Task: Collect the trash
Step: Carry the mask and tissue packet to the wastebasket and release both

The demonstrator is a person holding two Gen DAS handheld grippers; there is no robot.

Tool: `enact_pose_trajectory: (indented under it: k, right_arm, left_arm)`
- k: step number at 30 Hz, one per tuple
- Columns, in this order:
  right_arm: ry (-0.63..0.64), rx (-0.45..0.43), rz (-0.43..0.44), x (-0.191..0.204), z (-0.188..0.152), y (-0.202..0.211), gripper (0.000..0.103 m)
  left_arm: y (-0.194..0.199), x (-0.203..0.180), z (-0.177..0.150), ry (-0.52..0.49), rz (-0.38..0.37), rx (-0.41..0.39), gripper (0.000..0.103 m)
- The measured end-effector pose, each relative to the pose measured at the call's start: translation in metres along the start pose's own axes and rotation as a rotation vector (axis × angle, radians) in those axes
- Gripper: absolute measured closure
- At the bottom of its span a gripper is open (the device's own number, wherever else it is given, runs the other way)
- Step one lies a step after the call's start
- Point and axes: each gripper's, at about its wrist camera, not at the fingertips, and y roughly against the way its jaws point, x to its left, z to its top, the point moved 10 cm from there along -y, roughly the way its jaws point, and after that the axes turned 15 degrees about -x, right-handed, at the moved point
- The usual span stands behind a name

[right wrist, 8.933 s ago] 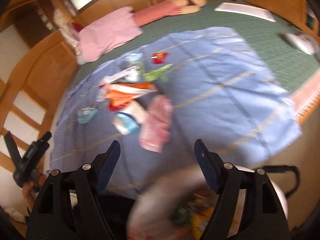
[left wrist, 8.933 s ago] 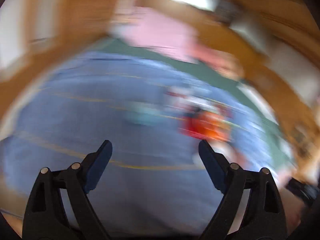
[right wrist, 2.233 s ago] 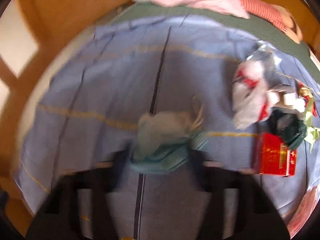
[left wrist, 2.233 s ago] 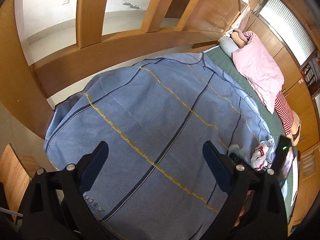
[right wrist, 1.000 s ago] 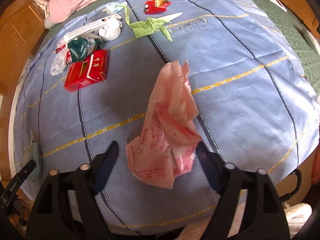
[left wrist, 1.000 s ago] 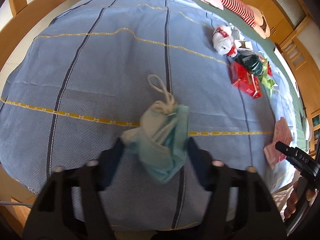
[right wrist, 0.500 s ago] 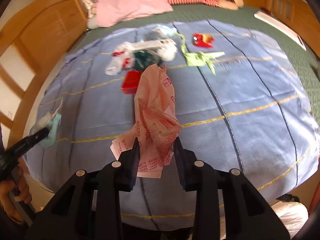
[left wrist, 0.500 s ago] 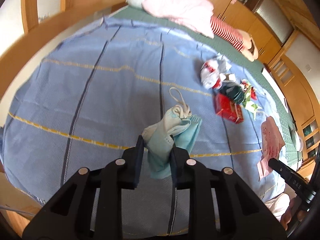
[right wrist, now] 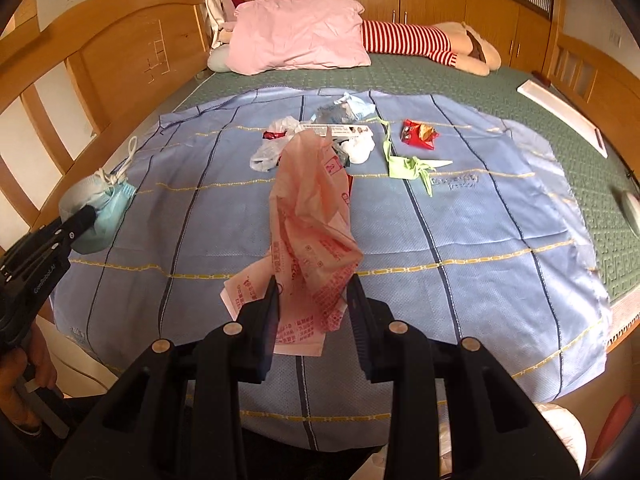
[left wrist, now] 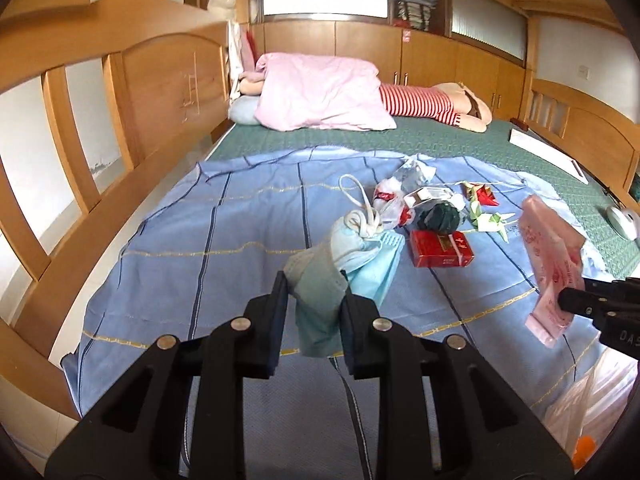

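My left gripper (left wrist: 314,292) is shut on a crumpled blue and white face mask (left wrist: 344,256) and holds it above the blue sheet (left wrist: 240,220); it also shows in the right wrist view (right wrist: 100,200). My right gripper (right wrist: 314,292) is shut on a pink printed plastic bag (right wrist: 312,216), also seen at the right of the left wrist view (left wrist: 552,256). More trash lies mid-sheet: a red box (left wrist: 440,248), a dark green wad (left wrist: 438,216), a white bag (right wrist: 272,148), green folded paper (right wrist: 412,168) and a red wrapper (right wrist: 418,134).
A pink pillow (left wrist: 320,92) and a striped doll (left wrist: 432,106) lie at the far end on the green mat (right wrist: 460,76). Wooden bed rails run along the left (left wrist: 80,128) and right (left wrist: 580,128). A clear plastic bag (left wrist: 592,404) sits below the bed's near right corner.
Both grippers have lifted and tilted up with their items, so the views now look level across the bed toward the headboard. Both were open a second ago and have shut.
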Motion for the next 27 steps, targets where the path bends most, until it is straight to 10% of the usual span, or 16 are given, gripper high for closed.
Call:
enact_pose_trajectory:
  k: [20,25,27]
  right_arm:
    - [0.013,-0.044,0.027,-0.05,-0.006,0.097,0.069]
    - [0.078,0.07,-0.021,-0.093,-0.055,0.139,0.068]
    - [0.123,0.242,-0.017,-0.104,-0.103,0.144,0.057]
  left_arm:
    - [0.041,-0.046,0.017,-0.019,-0.159,-0.083,0.078]
    - [0.047,-0.075,0.007,0.033,-0.318,-0.028,0.078]
    - [0.053,-0.094,0.003,0.058,-0.407,-0.004,0.078]
